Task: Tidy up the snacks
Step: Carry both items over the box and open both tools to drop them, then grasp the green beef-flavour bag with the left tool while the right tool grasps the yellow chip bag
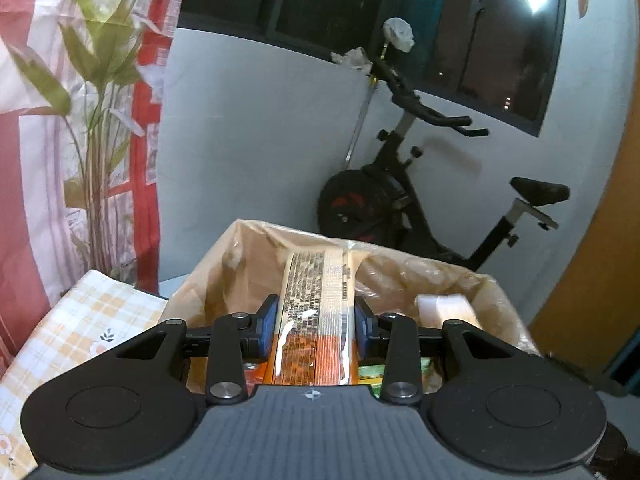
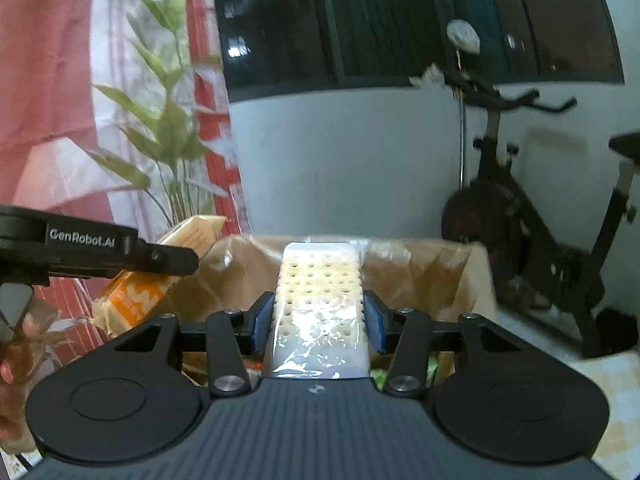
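My left gripper (image 1: pixel 316 322) is shut on an orange snack pack (image 1: pixel 314 312) with printed text, held over the open cardboard box (image 1: pixel 224 264) lined with clear plastic. My right gripper (image 2: pixel 318 316) is shut on a clear-wrapped pack of pale crackers (image 2: pixel 318 300), held above the same box (image 2: pixel 452 272). In the right wrist view the left gripper's arm (image 2: pixel 96 254) reaches in from the left with the orange pack (image 2: pixel 160 276) in it. In the left wrist view the cracker pack's end (image 1: pixel 444 308) shows at the right inside the box. Green and orange snack packets (image 1: pixel 372 374) lie in the box bottom.
A checked tablecloth (image 1: pixel 72 328) covers the table left of the box. A potted plant (image 1: pixel 100 120) and red-white curtain (image 1: pixel 24 160) stand at the left. An exercise bike (image 1: pixel 408 184) stands behind the box against the white wall.
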A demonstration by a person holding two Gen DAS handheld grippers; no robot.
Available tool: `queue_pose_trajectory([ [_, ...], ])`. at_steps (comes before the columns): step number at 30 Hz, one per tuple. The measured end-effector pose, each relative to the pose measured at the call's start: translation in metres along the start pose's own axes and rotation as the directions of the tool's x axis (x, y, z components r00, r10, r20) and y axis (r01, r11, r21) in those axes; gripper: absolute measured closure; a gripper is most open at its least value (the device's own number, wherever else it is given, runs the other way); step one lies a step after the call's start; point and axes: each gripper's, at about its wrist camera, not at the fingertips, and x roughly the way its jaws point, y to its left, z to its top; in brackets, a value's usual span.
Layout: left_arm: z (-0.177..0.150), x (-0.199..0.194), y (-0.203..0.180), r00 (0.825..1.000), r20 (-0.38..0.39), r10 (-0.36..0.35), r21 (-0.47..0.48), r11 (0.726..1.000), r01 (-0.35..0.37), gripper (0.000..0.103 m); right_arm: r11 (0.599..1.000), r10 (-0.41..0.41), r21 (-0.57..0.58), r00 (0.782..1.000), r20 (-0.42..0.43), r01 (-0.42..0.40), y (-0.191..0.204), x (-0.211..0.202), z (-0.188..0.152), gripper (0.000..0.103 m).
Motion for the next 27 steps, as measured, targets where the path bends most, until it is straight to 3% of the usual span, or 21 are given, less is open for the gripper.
queue_pose_trajectory([
  [2, -0.005, 0.0, 0.005, 1.0, 0.008, 0.008, -0.005, 1.0, -0.008, 0.055, 1.0, -0.005, 0.023, 0.999, -0.042, 0.006, -0.002, 0.009, -0.007, 0.054],
  [4, -0.008, -0.004, 0.01, 0.999, 0.031, 0.014, -0.012, 1.0, -0.013, 0.02, 1.0, -0.016, 0.025, 0.998, -0.067, 0.018, -0.003, 0.012, -0.012, 0.051],
  [5, -0.009, -0.009, 0.013, 0.998, 0.057, 0.015, -0.022, 1.0, -0.014, 0.016, 1.0, -0.015, 0.022, 0.998, -0.061, 0.016, -0.004, 0.009, -0.012, 0.044],
  [7, -0.009, -0.022, 0.02, 0.995, 0.102, -0.001, -0.046, 0.999, 0.005, 0.013, 1.0, 0.013, 0.024, 0.999, -0.031, -0.012, -0.007, 0.0, -0.013, 0.032],
  [8, -0.009, -0.028, 0.023, 0.994, 0.107, -0.014, -0.058, 0.998, 0.021, 0.013, 0.999, 0.023, 0.028, 1.0, -0.013, -0.023, -0.008, -0.006, -0.014, 0.031],
  [12, -0.013, -0.051, 0.036, 0.998, 0.057, -0.008, -0.129, 0.992, 0.015, 0.011, 0.999, 0.046, 0.012, 0.999, 0.022, -0.046, -0.008, -0.025, -0.014, 0.022],
  [17, -0.025, -0.083, 0.049, 0.994, 0.108, 0.03, -0.062, 0.998, -0.023, 0.006, 0.998, 0.062, -0.003, 0.996, 0.061, -0.062, 0.001, -0.054, -0.021, 0.005],
  [22, -0.039, -0.105, 0.067, 0.992, 0.123, 0.014, -0.007, 1.0, -0.013, 0.006, 0.997, 0.08, 0.011, 0.994, 0.073, -0.081, 0.013, -0.077, -0.036, 0.002],
  [27, -0.061, -0.119, 0.089, 0.991, 0.127, 0.052, -0.057, 0.997, -0.045, 0.006, 0.994, 0.105, 0.017, 0.991, 0.085, -0.107, 0.024, -0.089, -0.059, 0.001],
])
